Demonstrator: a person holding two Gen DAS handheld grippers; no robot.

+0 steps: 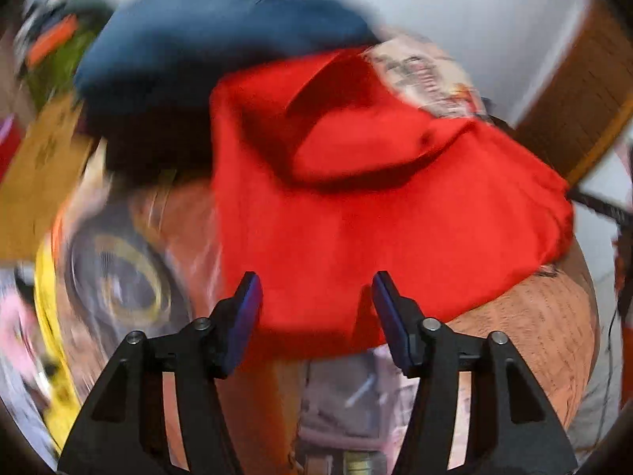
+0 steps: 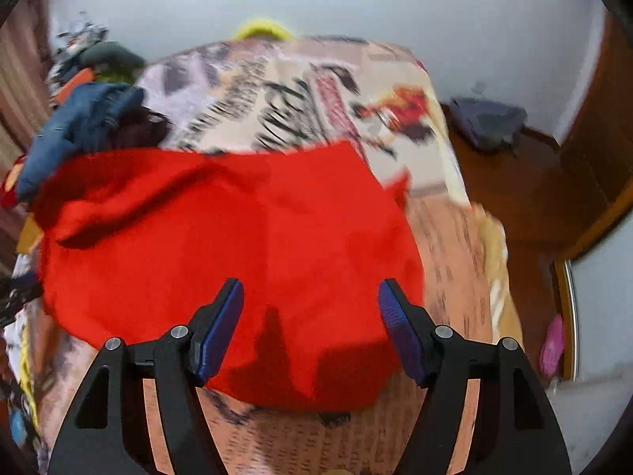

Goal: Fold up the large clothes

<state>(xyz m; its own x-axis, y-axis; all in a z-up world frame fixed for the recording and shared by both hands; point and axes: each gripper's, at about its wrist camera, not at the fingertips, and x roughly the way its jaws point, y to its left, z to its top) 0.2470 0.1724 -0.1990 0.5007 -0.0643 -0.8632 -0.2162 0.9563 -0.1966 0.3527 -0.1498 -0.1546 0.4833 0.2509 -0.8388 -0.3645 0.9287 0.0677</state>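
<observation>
The red garment (image 1: 356,213) lies spread on a bed covered by a printed sheet (image 2: 300,95). It rests on the near part of the bed, with a heap of other clothes, chiefly a blue garment (image 1: 190,51), just beside it on the left.

Left gripper (image 1: 316,297): jaws stand apart, about half open, with nothing between the pads. They hover over the near hem of the red garment; contact cannot be confirmed, as both views are blurred.

Right gripper (image 2: 310,304): jaws likewise stand apart and hold nothing, poised above the near edge of the same garment.

Judgement: both grippers sit side by side over the near hem, probably so that each can take a separate point on that edge and carry it over in one fold.

Orientation: in the right wrist view the garment's long axis appears to run across the bed, left to right, with the near edge rounded. In the left wrist view a fold or flap lies doubled over the upper part. Which end is collar or waist cannot be told.
</observation>
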